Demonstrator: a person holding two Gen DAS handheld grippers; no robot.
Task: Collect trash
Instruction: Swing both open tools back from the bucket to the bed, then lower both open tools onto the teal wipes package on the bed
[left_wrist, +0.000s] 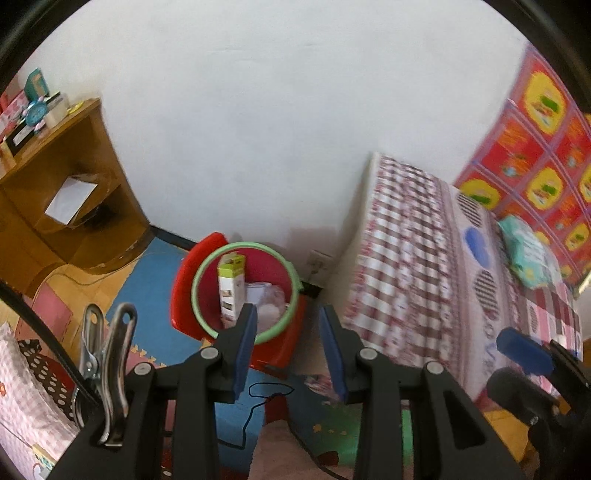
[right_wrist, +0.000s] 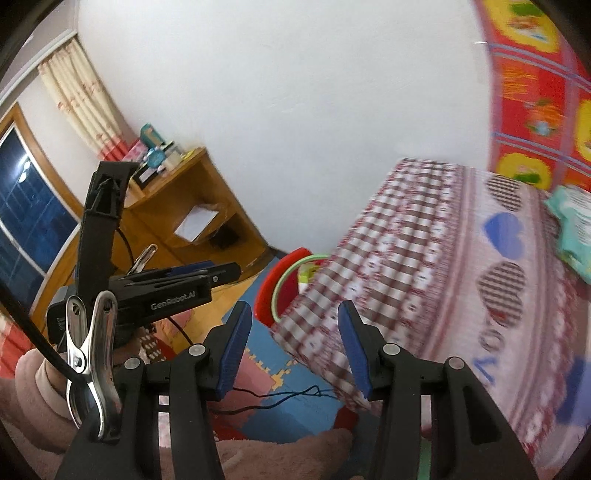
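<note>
A red trash bin with a green rim stands on the floor by the wall, beside the bed. Inside it are a tall white and green carton and crumpled white wrappers. My left gripper is open and empty, held above and in front of the bin. My right gripper is open and empty over the bed's near corner; its tip shows in the left wrist view. The bin shows partly behind the bed corner in the right wrist view. A teal packet lies on the bed.
The bed with a checked pink cover fills the right side. A wooden shelf unit with a clock and boxes stands at the left. Foam mats and a thin black cable lie on the floor. A window is at the far left.
</note>
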